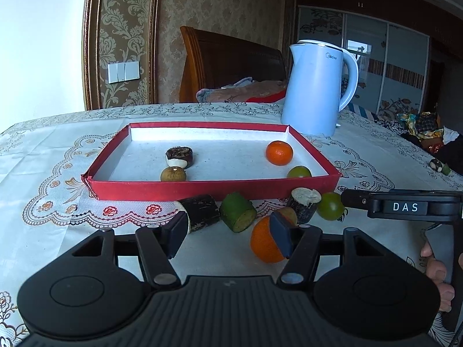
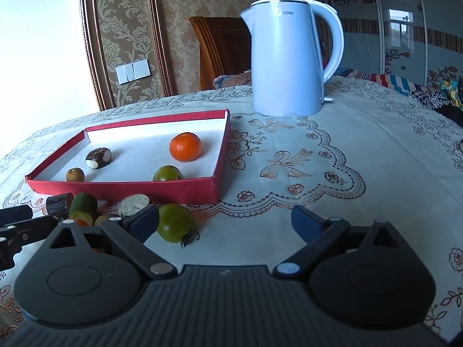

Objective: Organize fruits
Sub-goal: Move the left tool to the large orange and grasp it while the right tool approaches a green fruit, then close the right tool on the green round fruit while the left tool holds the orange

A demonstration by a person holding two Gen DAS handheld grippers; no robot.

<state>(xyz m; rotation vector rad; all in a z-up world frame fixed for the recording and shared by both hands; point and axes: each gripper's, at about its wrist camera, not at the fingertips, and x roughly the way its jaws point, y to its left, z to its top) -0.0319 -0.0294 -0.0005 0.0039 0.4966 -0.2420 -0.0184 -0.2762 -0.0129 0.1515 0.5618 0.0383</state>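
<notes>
A red tray [image 1: 214,189] [image 2: 185,192] holds an orange [image 1: 279,152] [image 2: 185,146], a green tomato [image 1: 299,172] [image 2: 167,173], a brown longan [image 1: 173,174] [image 2: 75,174] and a dark cane piece [image 1: 180,156] [image 2: 99,157]. In front of it lie a dark cane piece [image 1: 201,212], a green cane piece [image 1: 238,216] [image 2: 82,205], another cane piece [image 1: 305,204] [image 2: 134,204], a green tomato [image 1: 330,206] [image 2: 176,222] and an orange [image 1: 264,244]. My left gripper [image 1: 231,235] is open, its right finger against the orange. My right gripper [image 2: 227,225] is open, the tomato inside its left finger.
A light blue kettle [image 1: 317,86] [image 2: 289,57] stands behind the tray on the embroidered tablecloth [image 2: 332,159]. A small fruit piece [image 1: 438,165] lies at the far right table edge. A wooden headboard [image 1: 225,57] and bedding are beyond the table.
</notes>
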